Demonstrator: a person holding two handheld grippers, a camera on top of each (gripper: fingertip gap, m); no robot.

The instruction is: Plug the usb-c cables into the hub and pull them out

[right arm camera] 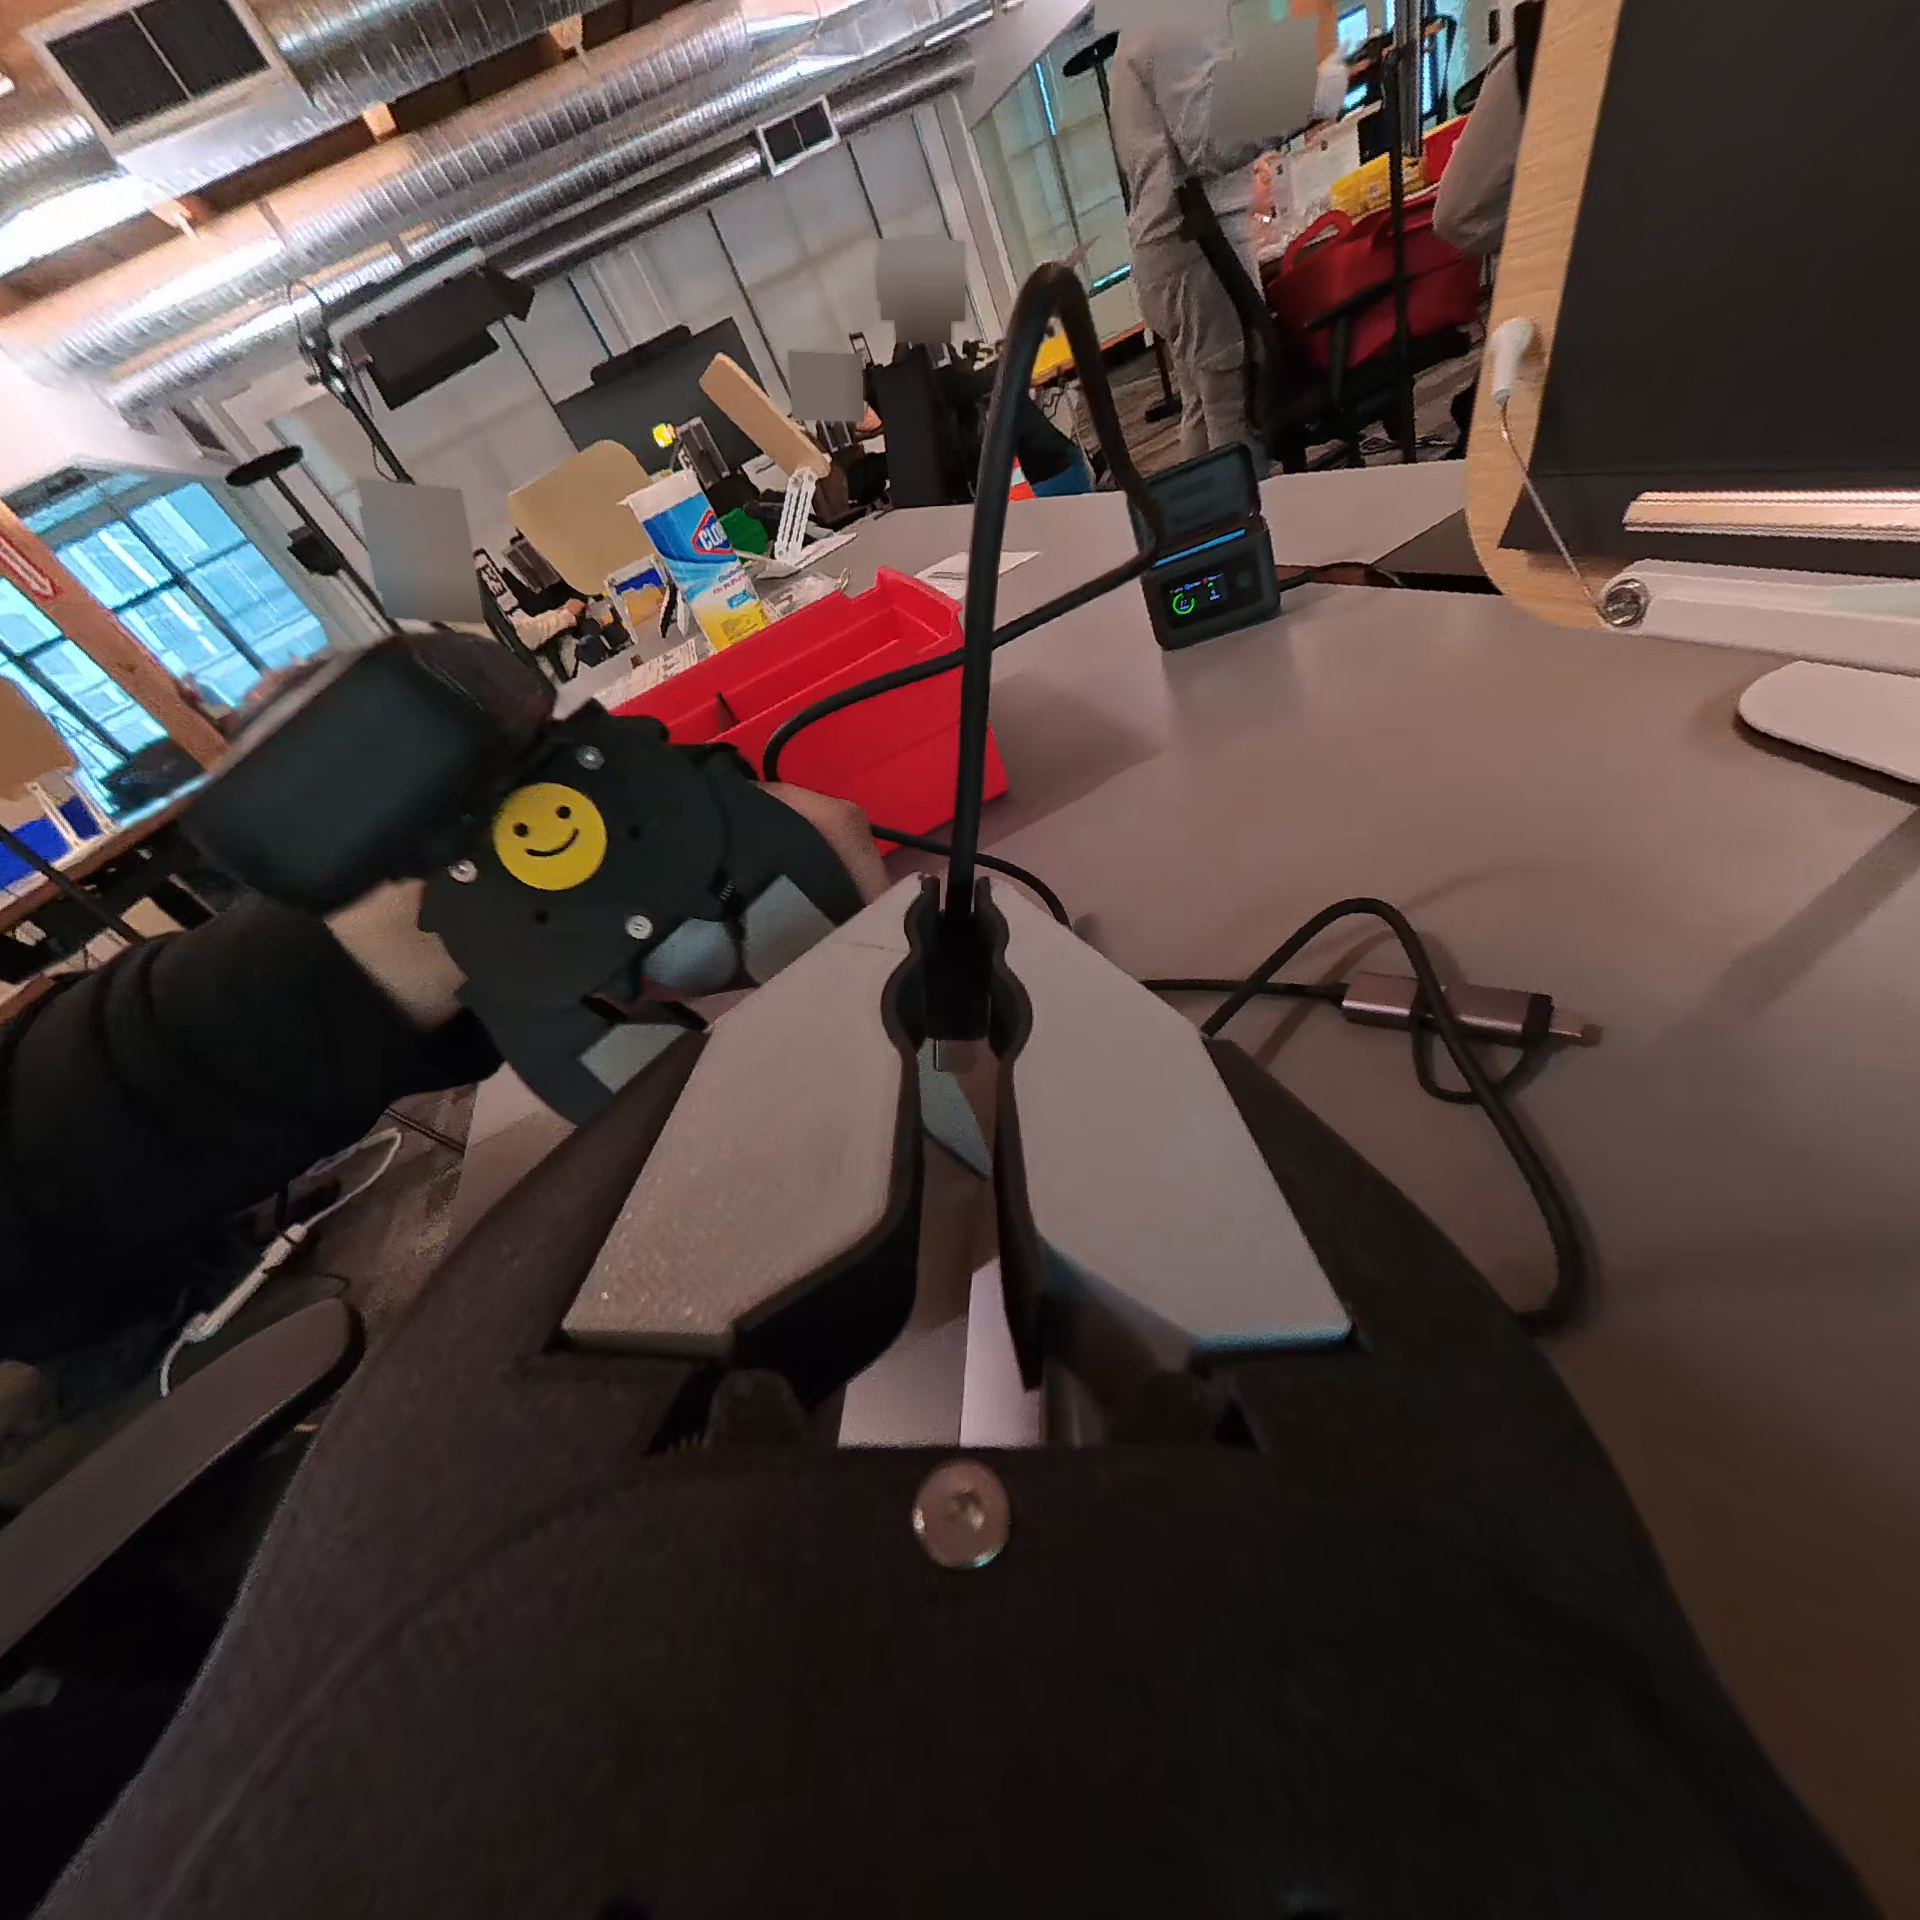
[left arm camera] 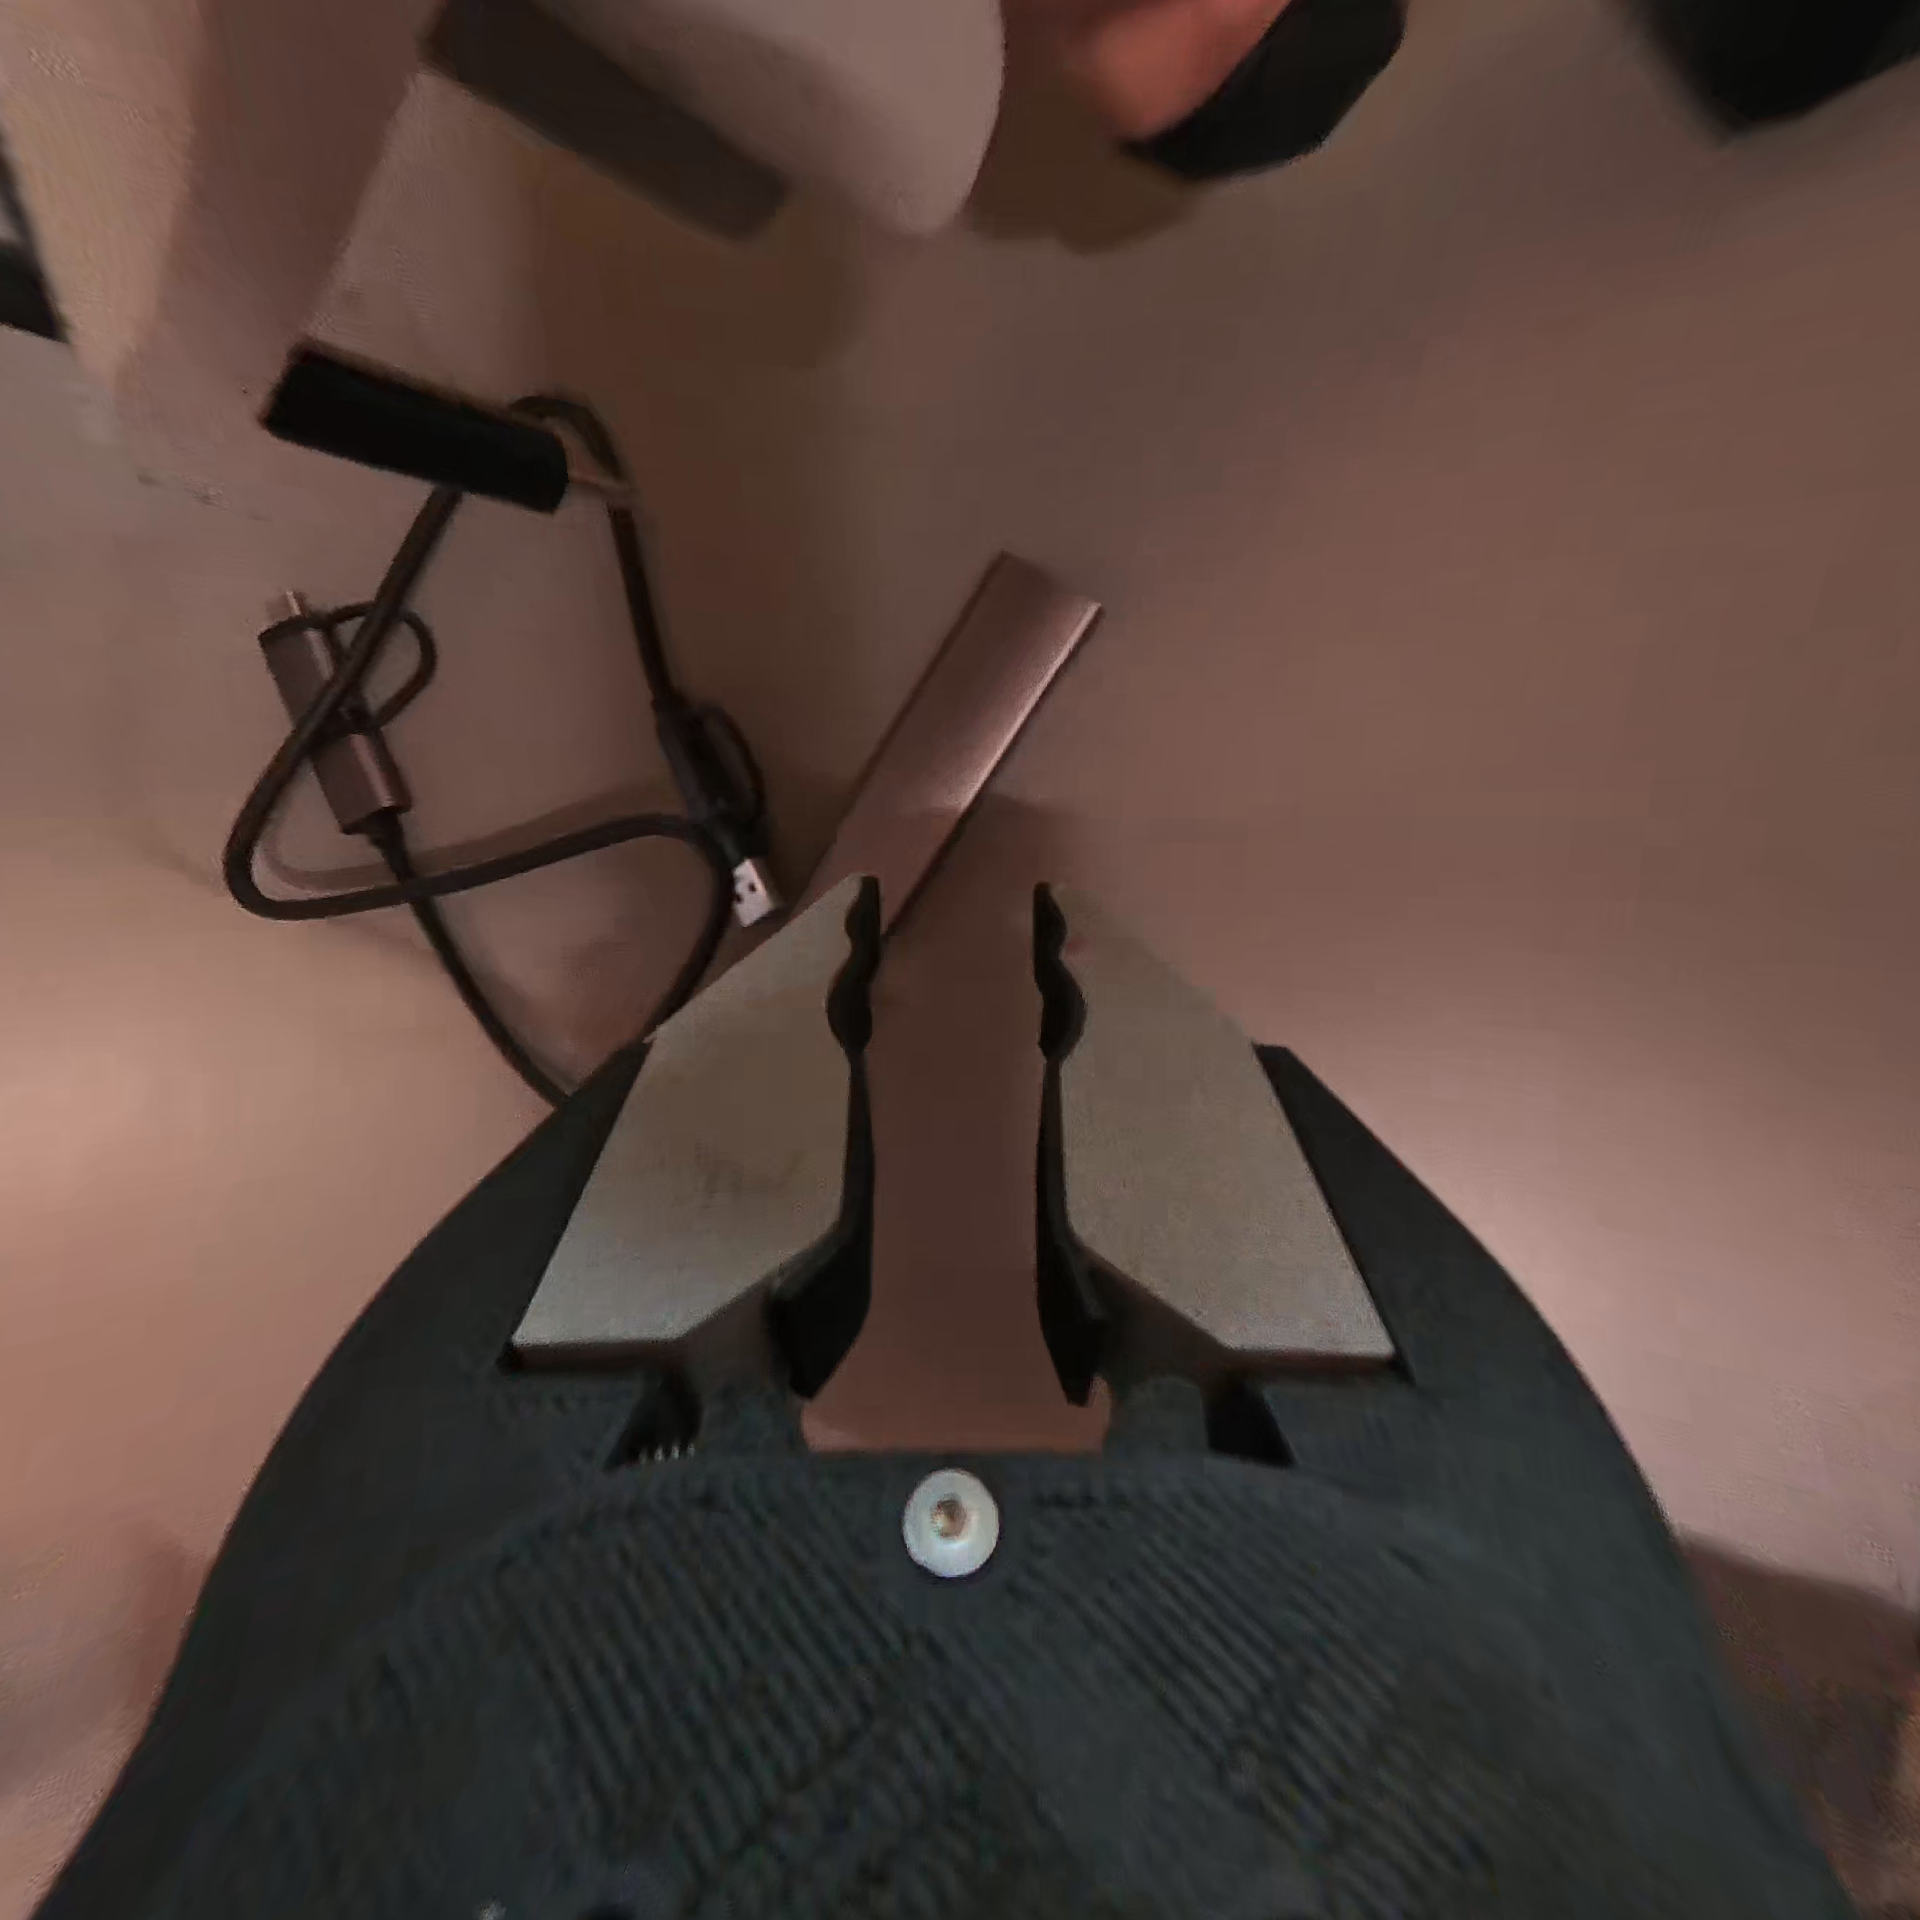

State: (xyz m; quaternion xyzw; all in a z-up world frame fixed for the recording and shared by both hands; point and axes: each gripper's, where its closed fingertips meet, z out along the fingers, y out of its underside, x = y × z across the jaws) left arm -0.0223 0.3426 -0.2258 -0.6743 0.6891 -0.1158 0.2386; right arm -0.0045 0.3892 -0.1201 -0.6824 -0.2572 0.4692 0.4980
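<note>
A grey desk [right arm camera: 1455, 790] carries the work. On it lies the hub [left arm camera: 971, 727], a slim bronze-grey metal bar, seen in the left wrist view running away from the camera, its near end passing under and between that gripper's fingers. Left of the hub lies a loose tangle of dark cables [left arm camera: 457, 790], one ending in a silver plug [left arm camera: 753, 896] that rests just beside the hub's edge.

The step in hand appears to be plugging in: one cable is picked up and being carried, while the hub is being steadied.

The left gripper [left arm camera: 956, 904] is spread partway, with a clear gap between its fingers. It straddles the hub's near end; whether the fingers touch the hub cannot be told, as the picture is blurred.

The right gripper [right arm camera: 958, 914] is pressed together on the connector of a black usb-c cable [right arm camera: 982, 582]. The cable arches up and away from the fingertips, and the small metal tip [right arm camera: 951, 1051] points back toward the camera, poking out below the pinch.

The next move likely calls for turning that tip toward a port on the hub's side, lining it up squarely, and pushing straight in while the left gripper holds the hub from sliding. The ports themselves are not visible in either view.
</note>
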